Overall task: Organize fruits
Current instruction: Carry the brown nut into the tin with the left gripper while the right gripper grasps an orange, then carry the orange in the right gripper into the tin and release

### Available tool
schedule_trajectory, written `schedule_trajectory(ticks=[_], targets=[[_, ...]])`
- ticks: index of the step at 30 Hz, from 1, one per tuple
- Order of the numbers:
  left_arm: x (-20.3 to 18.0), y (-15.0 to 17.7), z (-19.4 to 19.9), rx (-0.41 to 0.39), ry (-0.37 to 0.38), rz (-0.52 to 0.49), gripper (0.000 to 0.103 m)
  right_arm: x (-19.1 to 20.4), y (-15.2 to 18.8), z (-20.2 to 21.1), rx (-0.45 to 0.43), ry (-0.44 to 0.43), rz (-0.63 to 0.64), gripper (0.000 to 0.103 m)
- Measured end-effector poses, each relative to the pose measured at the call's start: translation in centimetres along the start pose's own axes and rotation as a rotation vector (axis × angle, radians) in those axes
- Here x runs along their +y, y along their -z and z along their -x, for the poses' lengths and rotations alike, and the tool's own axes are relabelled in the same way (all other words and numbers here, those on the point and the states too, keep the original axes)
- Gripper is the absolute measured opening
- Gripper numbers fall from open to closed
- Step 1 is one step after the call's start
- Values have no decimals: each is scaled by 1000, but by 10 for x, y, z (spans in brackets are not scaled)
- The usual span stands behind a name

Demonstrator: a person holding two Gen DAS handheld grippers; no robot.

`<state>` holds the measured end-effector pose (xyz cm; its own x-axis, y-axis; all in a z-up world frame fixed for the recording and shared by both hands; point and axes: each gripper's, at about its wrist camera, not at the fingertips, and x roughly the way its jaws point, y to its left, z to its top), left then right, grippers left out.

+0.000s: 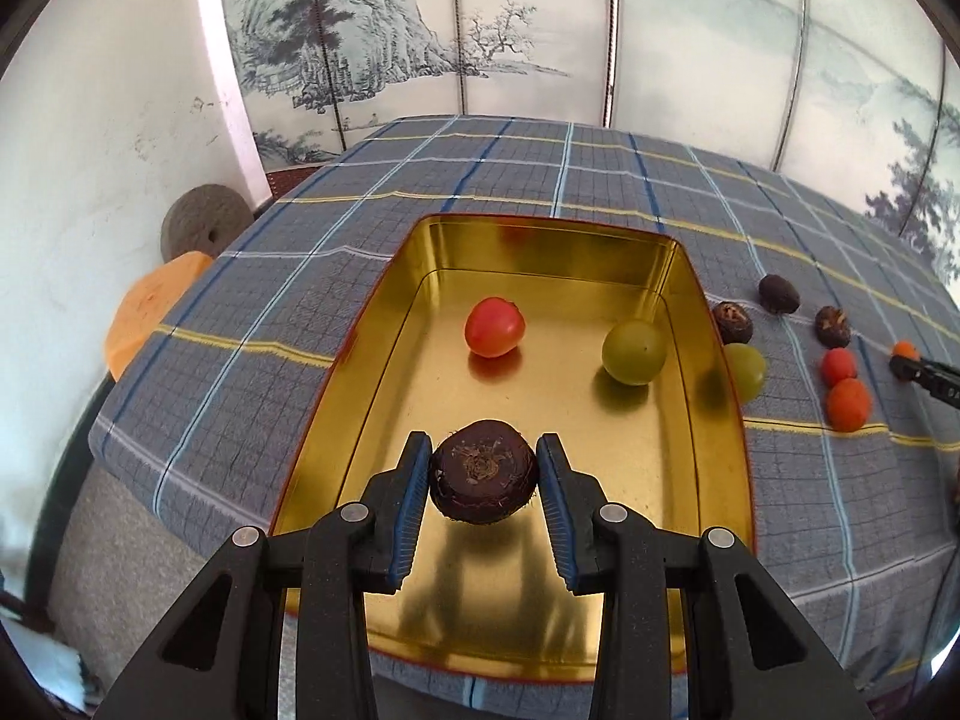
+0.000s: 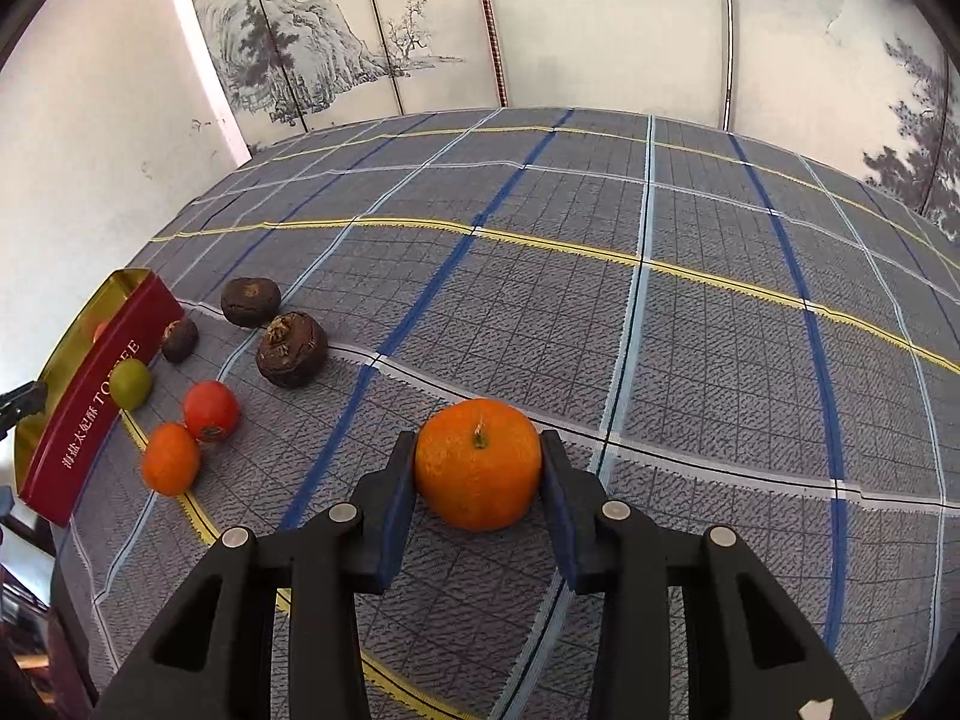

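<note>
Left wrist view: left gripper (image 1: 483,483) clamps a dark brown water chestnut (image 1: 483,471) over the gold tin (image 1: 336,402), lower centre. Tin's inside shows only here: red tomato (image 1: 495,327) and green grape (image 1: 634,353) on its floor. Right wrist view: right gripper (image 2: 479,468) pinches an orange (image 2: 478,463) resting on the plaid cloth (image 2: 690,360), lower centre; the tin shows only as a red outer wall at left edge. Loose fruit lies beside that wall. Painted folding screen (image 2: 336,48) and white wall behind the table.
</note>
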<state>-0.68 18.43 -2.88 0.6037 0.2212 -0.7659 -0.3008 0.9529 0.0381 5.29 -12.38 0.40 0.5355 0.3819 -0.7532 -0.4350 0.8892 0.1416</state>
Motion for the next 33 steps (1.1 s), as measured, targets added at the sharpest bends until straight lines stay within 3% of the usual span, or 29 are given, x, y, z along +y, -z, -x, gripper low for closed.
schedule_trajectory(ticks=[15, 18, 20, 23, 33], targets=[[-7, -22, -31, 35, -94, -68, 38, 1, 0, 0, 0, 0, -1, 37], [-7, -25, -34, 36, -105, -72, 42, 1, 0, 0, 0, 0, -1, 37], [-8, -26, -34, 25, -108, -72, 54, 1, 0, 0, 0, 0, -1, 37], [-8, -26, -29, -11, -116, -78, 63, 1, 0, 0, 0, -1, -3, 37], [-8, -2, 12, -135, -147, -34, 64, 0, 5, 4, -10, -9, -21, 37]])
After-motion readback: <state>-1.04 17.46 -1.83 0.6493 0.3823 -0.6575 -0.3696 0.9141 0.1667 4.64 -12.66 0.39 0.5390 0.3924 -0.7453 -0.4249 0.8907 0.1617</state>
